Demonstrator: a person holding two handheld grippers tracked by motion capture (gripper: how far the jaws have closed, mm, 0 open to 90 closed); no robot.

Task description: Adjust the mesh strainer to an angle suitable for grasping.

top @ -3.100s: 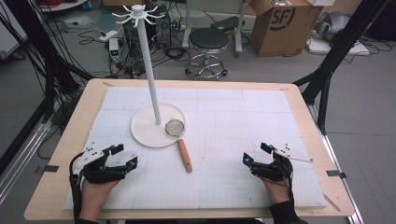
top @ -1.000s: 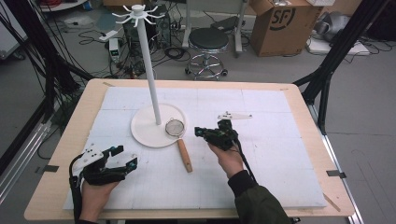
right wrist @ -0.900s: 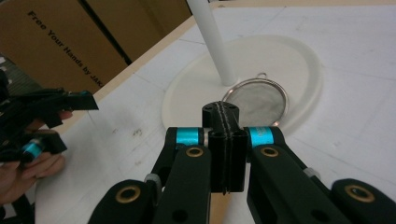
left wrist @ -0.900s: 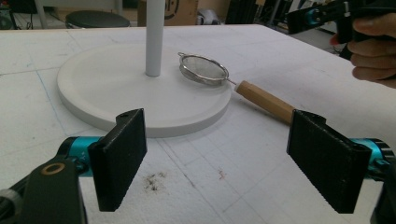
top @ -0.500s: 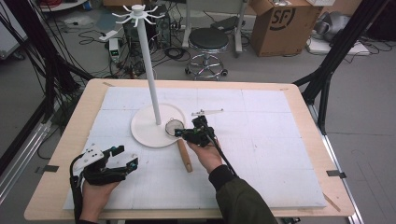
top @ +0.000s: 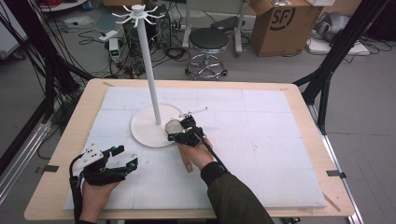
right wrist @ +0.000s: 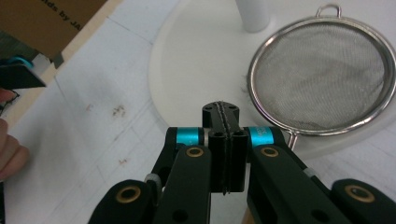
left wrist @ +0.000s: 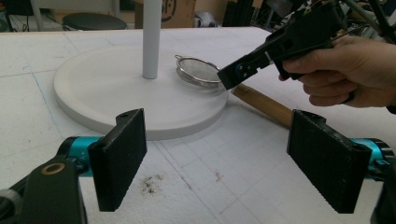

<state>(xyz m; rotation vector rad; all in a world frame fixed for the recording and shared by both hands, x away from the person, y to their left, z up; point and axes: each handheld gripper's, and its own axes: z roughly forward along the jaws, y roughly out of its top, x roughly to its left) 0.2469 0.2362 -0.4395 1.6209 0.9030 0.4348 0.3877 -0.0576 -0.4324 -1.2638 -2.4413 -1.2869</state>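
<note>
A small metal mesh strainer (top: 174,126) with a wooden handle (top: 187,162) lies with its bowl on the round base (top: 144,129) of a white hook stand (top: 150,79). My right gripper (top: 173,136) hovers just above the base's edge beside the strainer bowl (right wrist: 322,77), its jaws pressed together with nothing between them (right wrist: 220,112). In the left gripper view the right gripper (left wrist: 229,77) hangs over the strainer (left wrist: 198,72) and its handle (left wrist: 264,105). My left gripper (top: 125,156) rests open near the table's front left, facing the base (left wrist: 116,93).
White foam sheets cover the wooden table (top: 303,100). Behind the table stand a black stool (top: 208,42), a cardboard box (top: 282,21) and tangled cables on the floor. Black frame legs (top: 327,70) rise at the right.
The right hand has travelled left and slightly down across the table, from mid-table to the strainer at the stand's base. The left gripper has stayed where it was.
</note>
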